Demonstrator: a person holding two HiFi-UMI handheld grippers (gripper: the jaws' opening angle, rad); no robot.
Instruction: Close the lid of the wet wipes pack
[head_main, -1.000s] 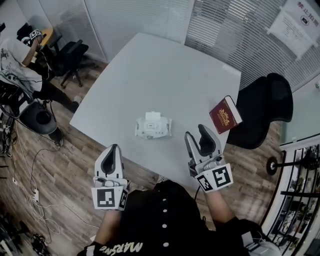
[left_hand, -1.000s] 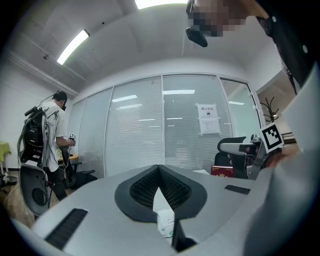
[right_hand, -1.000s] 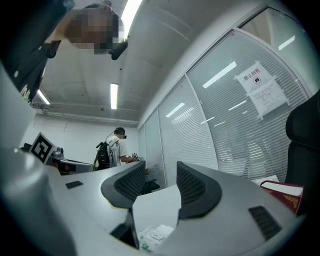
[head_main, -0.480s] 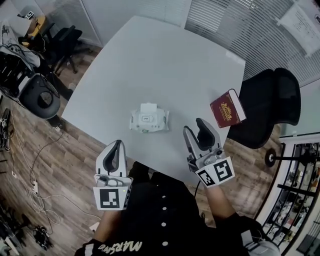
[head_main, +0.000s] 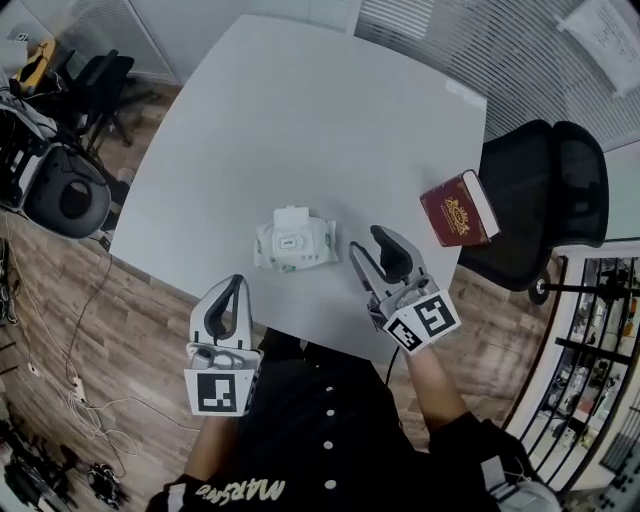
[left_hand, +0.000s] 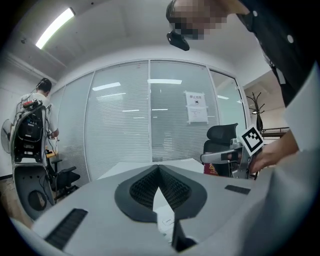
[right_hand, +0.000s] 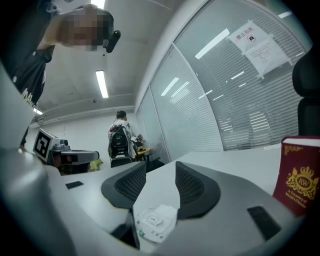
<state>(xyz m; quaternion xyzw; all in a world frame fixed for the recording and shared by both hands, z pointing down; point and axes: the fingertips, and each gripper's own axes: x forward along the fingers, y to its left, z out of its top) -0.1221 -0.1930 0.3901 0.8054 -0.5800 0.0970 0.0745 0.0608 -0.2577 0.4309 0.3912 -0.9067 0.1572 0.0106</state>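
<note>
I'm holding both grippers at the near edge of the white table (head_main: 300, 120), one on each side of the wet wipes pack (head_main: 292, 243).

The left gripper (head_main: 233, 287) is sitting off the table edge, over the wood floor (head_main: 150, 330), near-left of the pack. In the left gripper view the left gripper's (left_hand: 159, 170) pads are pressing together at the tips, with nothing pinched. A slice of the pack (left_hand: 165, 220) is showing below them, through the gap behind the tips.

The right gripper (head_main: 370, 243) is hovering over the table just right of the pack, close but not touching it. In the right gripper view the right gripper's (right_hand: 160, 170) jaws are standing well apart and empty. I'm seeing the pack (right_hand: 156, 221) low in the gap between them, lying beyond the tips on the tabletop.

The pack is lying flat near the table's front edge, roughly centred between the two tools. The lid (head_main: 294, 214) is looking open, with the flap sticking out past the pack's far edge.

A red book (head_main: 457, 210) is lying at the right table edge, well apart from the pack; it's showing at the far right of the right gripper view (right_hand: 300, 175). A black office chair (head_main: 545, 185) is standing just beyond the book.
</note>
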